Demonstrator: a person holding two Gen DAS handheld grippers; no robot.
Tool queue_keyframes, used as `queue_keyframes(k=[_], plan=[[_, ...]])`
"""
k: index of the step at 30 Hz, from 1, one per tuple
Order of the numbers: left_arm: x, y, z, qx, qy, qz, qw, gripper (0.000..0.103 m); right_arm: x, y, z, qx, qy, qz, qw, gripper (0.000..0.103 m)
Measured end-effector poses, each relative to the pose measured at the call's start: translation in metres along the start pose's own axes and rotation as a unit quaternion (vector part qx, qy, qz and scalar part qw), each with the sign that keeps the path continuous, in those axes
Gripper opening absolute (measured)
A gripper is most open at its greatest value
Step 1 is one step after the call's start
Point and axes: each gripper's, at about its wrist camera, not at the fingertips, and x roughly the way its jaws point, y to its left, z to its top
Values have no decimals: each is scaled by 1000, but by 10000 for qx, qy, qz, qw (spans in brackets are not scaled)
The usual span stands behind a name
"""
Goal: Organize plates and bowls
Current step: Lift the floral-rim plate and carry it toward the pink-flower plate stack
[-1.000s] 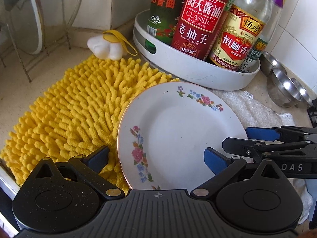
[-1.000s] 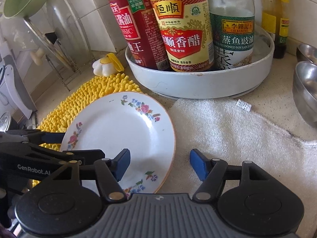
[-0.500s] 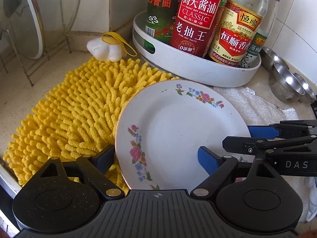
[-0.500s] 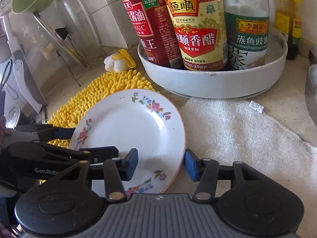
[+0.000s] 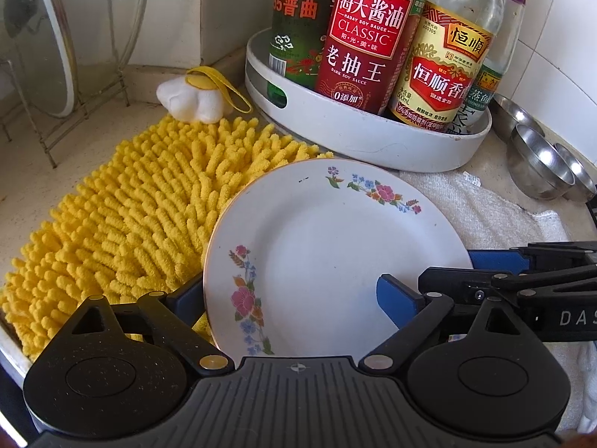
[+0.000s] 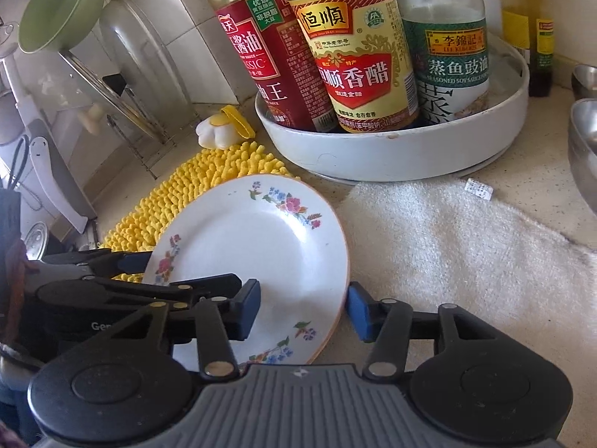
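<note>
A white plate with flower prints (image 5: 335,246) lies partly on the yellow shaggy mat (image 5: 123,216) and partly on a white towel (image 5: 485,216). My left gripper (image 5: 291,298) is open and straddles the plate's left rim, one finger under it on the mat side and one over the plate. My right gripper (image 6: 302,310) is open and straddles the plate's right rim (image 6: 335,298), with its left finger over the plate (image 6: 246,250) and its right finger on the towel (image 6: 447,254). Steel bowls (image 5: 541,164) sit at the right.
A white round tray (image 5: 358,134) with several sauce bottles (image 5: 365,30) stands just behind the plate. A wire rack with glass lids (image 6: 123,67) and a green bowl (image 6: 59,11) stands at the left. A white and yellow sponge (image 5: 194,97) lies by the wall.
Both grippers have moved in on the plate, each now with a finger on either side of its rim. The plate's near edge looks slightly raised and shifted.
</note>
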Motion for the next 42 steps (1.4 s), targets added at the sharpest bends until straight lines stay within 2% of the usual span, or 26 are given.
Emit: queue_keyframes(k=[10,21,42], plan=[[-10,-7,0,-68,-53,211,9997,92,-12,1,-1,92,-146,-21,9998,51],[-26,-25,5,192,-248,292,9991,92,-36,-1,-5,237,-419,-60,9988,51],[-46,-72,7,749,-454,164,9960,92,-84,-29,-26,777,-850,-298,9929,51]])
